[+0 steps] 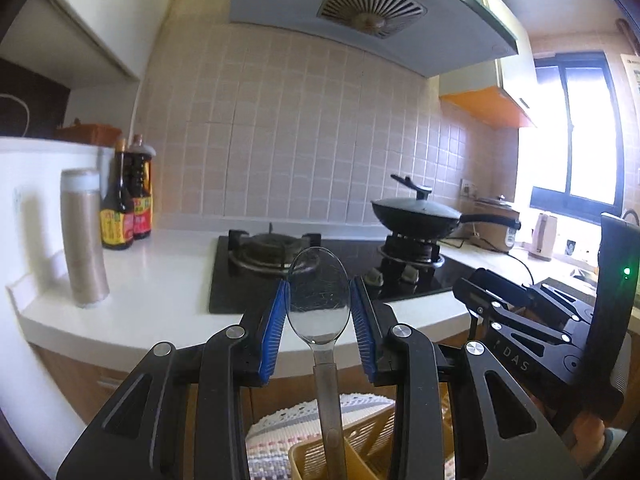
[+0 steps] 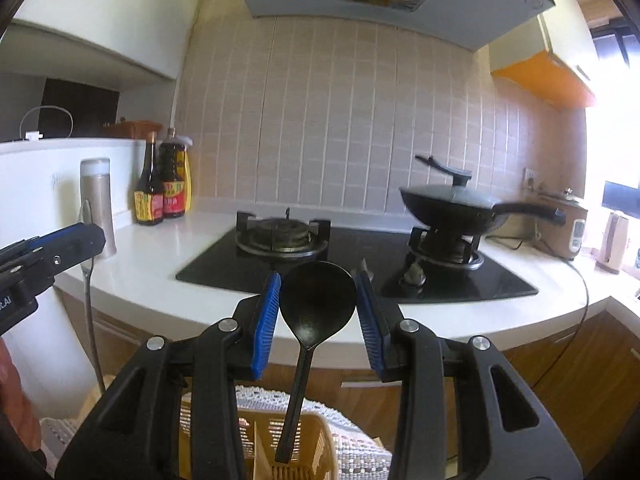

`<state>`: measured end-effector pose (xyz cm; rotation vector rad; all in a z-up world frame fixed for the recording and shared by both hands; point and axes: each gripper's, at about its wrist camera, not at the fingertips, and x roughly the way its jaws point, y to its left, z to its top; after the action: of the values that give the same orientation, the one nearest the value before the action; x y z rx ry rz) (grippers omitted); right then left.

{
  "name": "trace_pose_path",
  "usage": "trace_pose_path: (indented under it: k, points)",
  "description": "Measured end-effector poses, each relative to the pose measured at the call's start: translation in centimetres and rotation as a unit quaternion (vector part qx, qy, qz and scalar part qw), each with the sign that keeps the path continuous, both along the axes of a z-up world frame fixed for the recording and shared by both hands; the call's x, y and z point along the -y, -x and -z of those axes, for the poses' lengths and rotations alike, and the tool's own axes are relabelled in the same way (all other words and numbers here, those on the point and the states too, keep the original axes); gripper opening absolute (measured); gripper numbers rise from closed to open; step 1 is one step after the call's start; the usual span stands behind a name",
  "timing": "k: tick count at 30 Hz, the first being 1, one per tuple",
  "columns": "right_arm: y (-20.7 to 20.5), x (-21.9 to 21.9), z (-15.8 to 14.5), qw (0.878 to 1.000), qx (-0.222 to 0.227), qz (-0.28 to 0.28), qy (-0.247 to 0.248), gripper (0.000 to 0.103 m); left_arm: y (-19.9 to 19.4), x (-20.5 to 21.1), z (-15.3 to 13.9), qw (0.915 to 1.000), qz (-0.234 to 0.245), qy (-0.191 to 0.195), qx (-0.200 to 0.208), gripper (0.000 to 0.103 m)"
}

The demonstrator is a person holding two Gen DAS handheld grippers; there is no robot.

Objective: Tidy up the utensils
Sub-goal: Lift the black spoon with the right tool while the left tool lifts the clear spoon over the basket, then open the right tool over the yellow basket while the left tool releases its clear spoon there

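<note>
Your left gripper (image 1: 319, 322) has its blue pads pressed against the bowl of a clear plastic spoon (image 1: 319, 300), which stands upright at the centre of the left wrist frame, its handle dropping toward the yellow utensil caddy (image 1: 320, 456) at the bottom edge. Your right gripper (image 2: 318, 320) has its pads on either side of a black spoon (image 2: 316, 300), bowl up; whether they touch it you cannot tell. Its handle tilts down into the caddy. Behind both, a lidded wok (image 2: 452, 210) sits on the gas stove (image 2: 352, 256), right of centre.
</note>
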<state>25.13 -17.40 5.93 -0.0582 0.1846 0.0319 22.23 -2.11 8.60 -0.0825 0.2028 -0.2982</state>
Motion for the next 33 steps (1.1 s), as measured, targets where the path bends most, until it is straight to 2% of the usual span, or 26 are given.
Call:
trace_pose_path:
  k: [5, 10, 11, 12, 13, 15, 21, 29, 33]
  points:
    - [-0.4, -0.1, 2.2, 1.0, -0.009, -0.007, 0.0, 0.035, -0.9, 0.4, 2.1, 0.9999, 0.005, -0.007, -0.009, 0.031]
    - [0.3, -0.1, 2.8, 1.0, -0.021, -0.02, -0.004, 0.036, -0.7, 0.3, 3.2, 0.9996, 0.017, -0.009, -0.021, 0.031]
    - [0.5, 0.0, 2.8, 0.999, -0.029, -0.027, -0.008, 0.04, -0.6, 0.2, 3.3, 0.9995, 0.02, -0.007, -0.024, 0.032]
    - [0.7, 0.1, 2.8, 0.999, -0.034, -0.031, -0.013, 0.051, -0.4, 0.0, 3.3, 0.9993, 0.025, -0.004, -0.028, 0.033]
    - [1.1, 0.4, 2.8, 0.998, -0.037, -0.034, -0.021, 0.059, -0.1, -0.2, 3.3, 0.9992, 0.024, -0.003, -0.031, 0.039]
    - [1.7, 0.7, 2.7, 0.998, -0.048, -0.041, -0.031, 0.06, 0.6, -1.1, 3.2, 0.9992, 0.02, 0.008, -0.033, 0.045]
    - [3.7, 1.3, 2.3, 0.995, -0.084, -0.045, -0.041, 0.06, 3.4, -3.5, 2.0, 0.998, 0.029, 0.034, -0.044, 0.053]
    - [7.6, 1.2, 1.5, 0.99, -0.125, -0.048, -0.033, 0.06, 7.1, -5.5, 0.9, 0.9966, 0.031, 0.033, -0.068, 0.056]
    - [9.5, 1.2, 2.0, 0.985, -0.161, -0.05, -0.03, 0.06, 8.5, -5.7, 1.4, 0.9924, 0.042, 0.018, -0.114, 0.058]
